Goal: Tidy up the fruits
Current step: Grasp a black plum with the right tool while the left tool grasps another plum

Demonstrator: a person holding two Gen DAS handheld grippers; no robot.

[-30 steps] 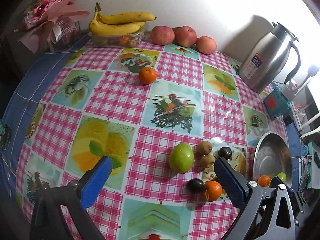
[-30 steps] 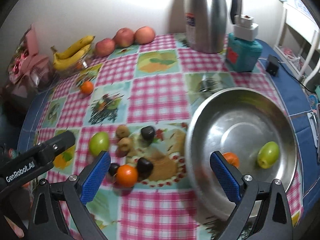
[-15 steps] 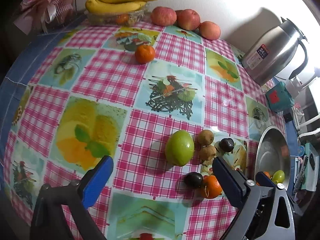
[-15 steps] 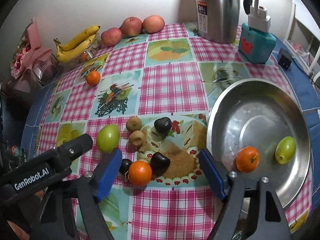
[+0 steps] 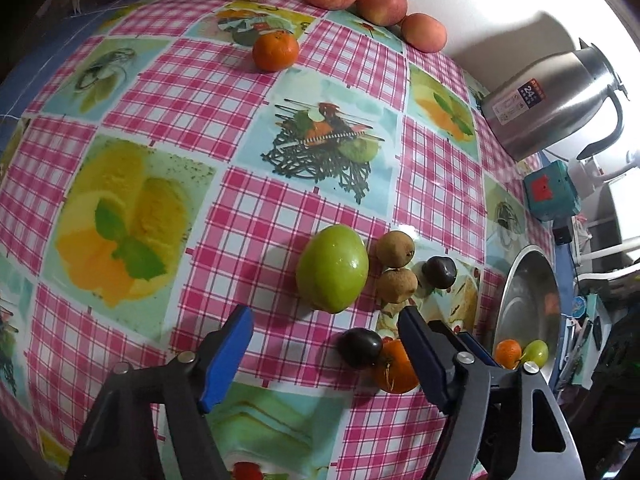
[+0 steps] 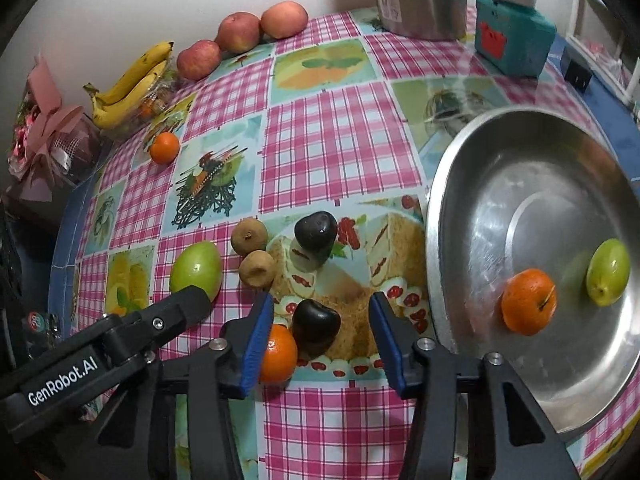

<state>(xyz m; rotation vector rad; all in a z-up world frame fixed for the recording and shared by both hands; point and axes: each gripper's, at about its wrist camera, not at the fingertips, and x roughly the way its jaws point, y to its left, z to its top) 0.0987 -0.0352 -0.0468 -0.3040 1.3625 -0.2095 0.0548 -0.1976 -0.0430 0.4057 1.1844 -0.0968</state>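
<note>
My left gripper is open just in front of a large green fruit, which lies between its jaws' line. My right gripper is open with a dark plum between its blue pads; an orange sits against its left pad. Close by lie two brown kiwis and a second dark plum. The steel bowl at the right holds an orange and a small green fruit.
At the back stand bananas on a plastic box, three apples, a lone orange, a steel kettle and a teal box. A pink bouquet lies at the left table edge.
Both grippers moved forward and down toward the fruit cluster. The right gripper narrowed and now straddles the near dark plum; the left one closed in on the large green fruit.
</note>
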